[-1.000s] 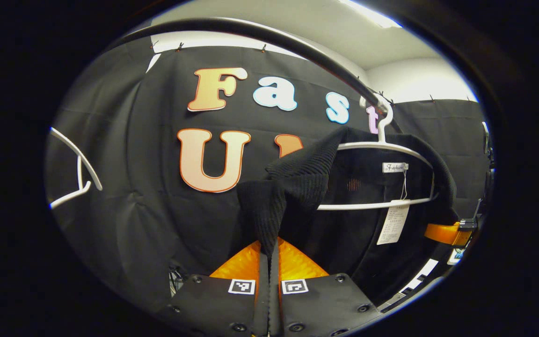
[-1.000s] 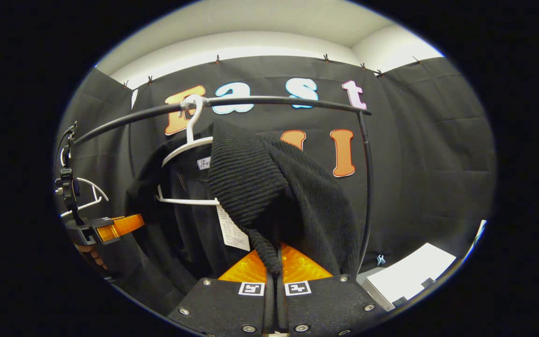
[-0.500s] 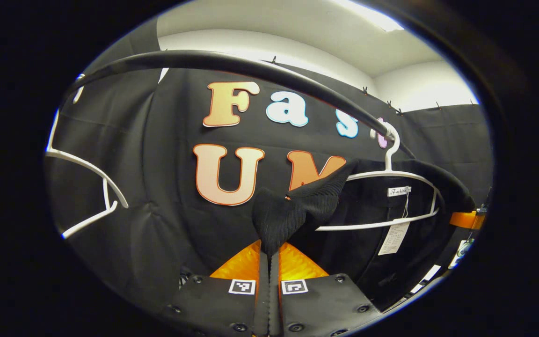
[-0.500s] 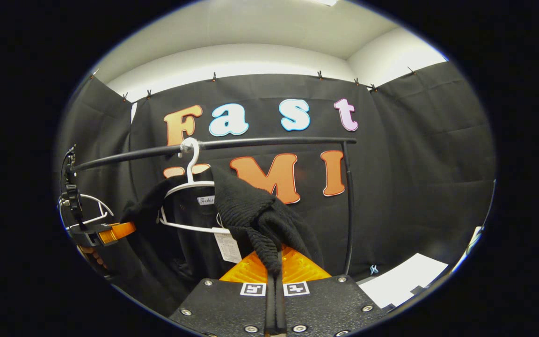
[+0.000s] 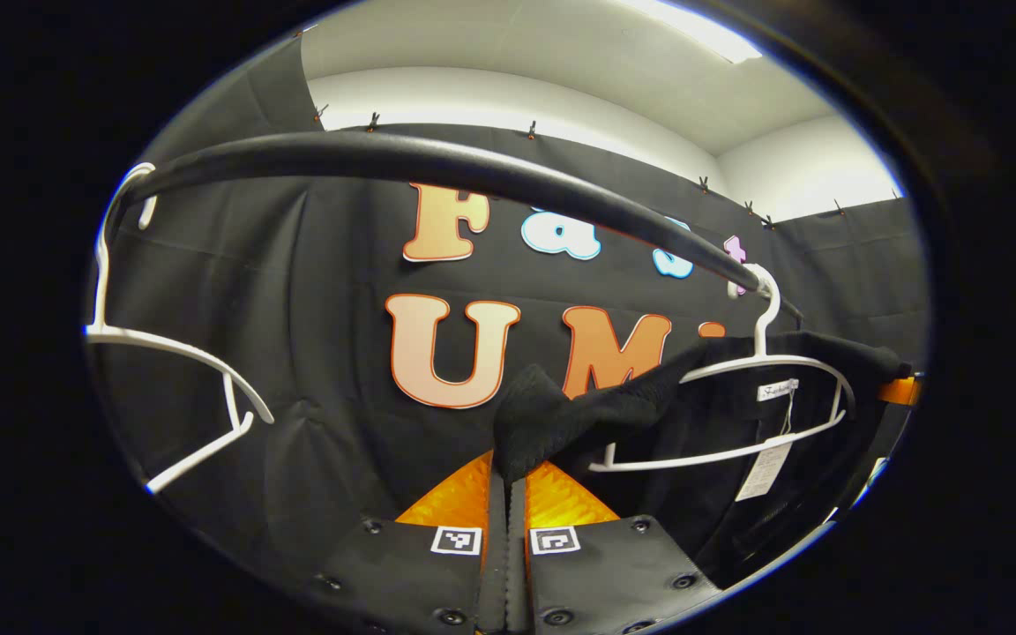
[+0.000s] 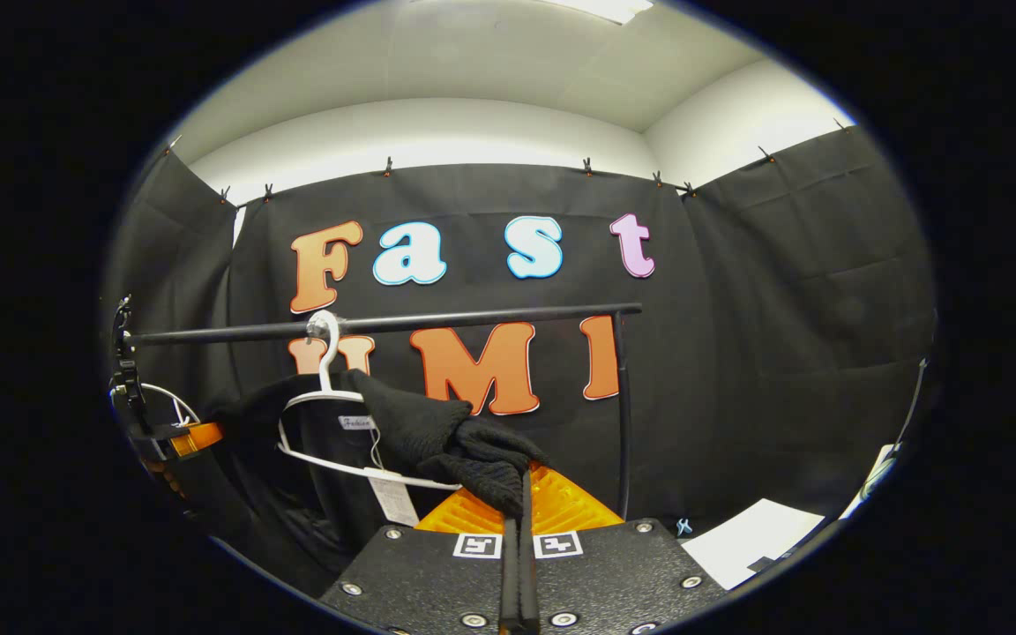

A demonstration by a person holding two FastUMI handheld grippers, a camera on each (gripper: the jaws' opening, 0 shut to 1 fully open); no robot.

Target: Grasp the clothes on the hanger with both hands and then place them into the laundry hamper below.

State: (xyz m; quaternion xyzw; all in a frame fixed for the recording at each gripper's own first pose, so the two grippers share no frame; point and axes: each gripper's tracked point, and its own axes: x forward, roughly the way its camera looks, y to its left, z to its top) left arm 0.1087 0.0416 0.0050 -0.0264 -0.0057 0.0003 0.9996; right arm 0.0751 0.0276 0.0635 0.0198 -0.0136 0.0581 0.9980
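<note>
Now both grippers — L [image 5: 506,481] & R [image 6: 521,494] — tight on black garment [image 5: 561,419].

Light comes from ceiling strips [image 5: 693,26] overhead, glaring white at the top of both views, while the black cloth below soaks it up and stays dim. The black garment [image 6: 437,437] shows little detail. Fisheye distortion bows the rail [image 5: 437,172] strongly; focus is sharp centrally, softer toward the edges.
</note>
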